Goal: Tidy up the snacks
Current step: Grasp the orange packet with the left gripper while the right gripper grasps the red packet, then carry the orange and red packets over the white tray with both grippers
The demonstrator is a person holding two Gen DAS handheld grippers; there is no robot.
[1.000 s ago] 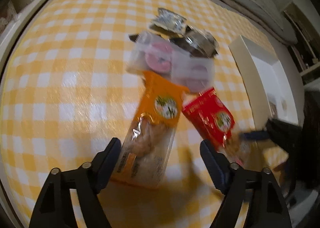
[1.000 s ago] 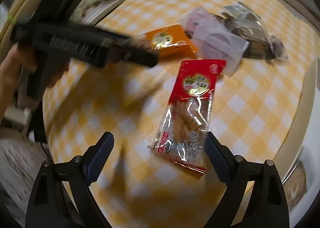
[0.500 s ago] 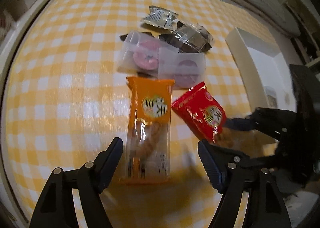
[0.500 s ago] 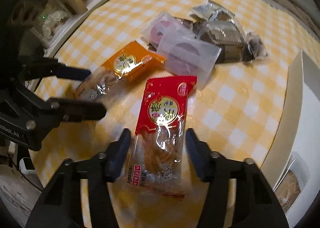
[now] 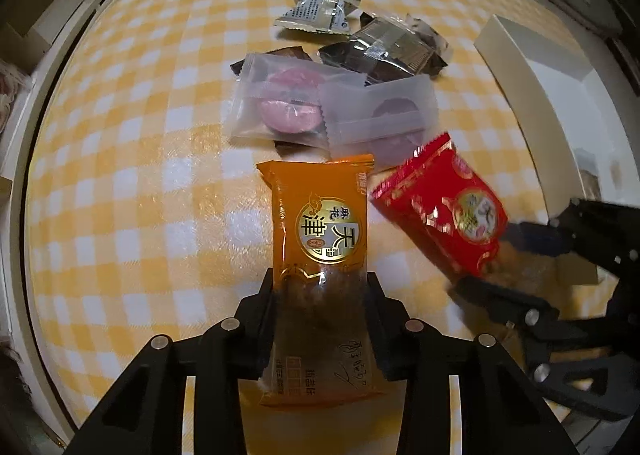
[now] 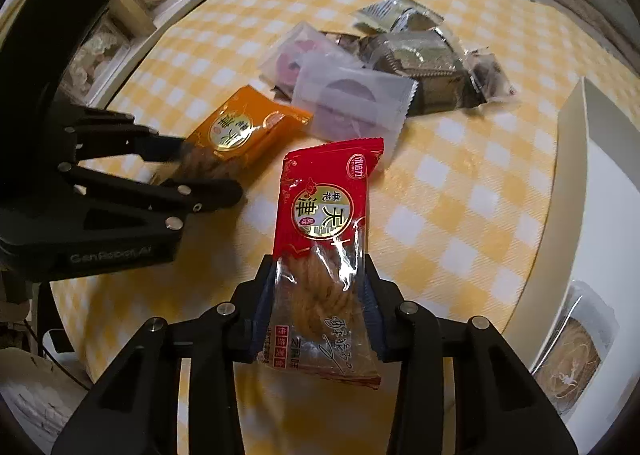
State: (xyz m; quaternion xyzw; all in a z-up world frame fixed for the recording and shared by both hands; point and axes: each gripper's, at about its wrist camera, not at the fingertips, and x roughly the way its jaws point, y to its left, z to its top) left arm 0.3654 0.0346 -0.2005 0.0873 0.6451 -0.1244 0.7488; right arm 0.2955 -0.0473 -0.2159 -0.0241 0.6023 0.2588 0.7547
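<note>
An orange snack packet (image 5: pixel 320 223) lies lengthwise on the yellow checked tablecloth (image 5: pixel 120 175). My left gripper (image 5: pixel 320 279) points straight down over it, its jaws closing with both pads pressed on the packet's clear lower half. Just to its right a red snack packet (image 6: pixel 324 207) of the same kind sits between the closing jaws of my right gripper (image 6: pixel 318 267), pads against its sides. In the right wrist view the left gripper (image 6: pixel 208 167) clamps the orange packet (image 6: pixel 244 127). The left wrist view shows the right gripper (image 5: pixel 488 263) at the red packet (image 5: pixel 444 211).
Two frosted packets with round pink cakes (image 5: pixel 280 103) lie just beyond the orange packet. Behind them are dark foil packets (image 5: pixel 384 47) and a silver one (image 5: pixel 316 11). An open white box (image 6: pixel 568 175) stands at the right, with a wrapped pastry (image 6: pixel 568 351) inside.
Both grippers closed from wide open onto their packets. The left one shifted over the orange packet, which now lies straight between its fingers; the right narrowed onto the red packet.
</note>
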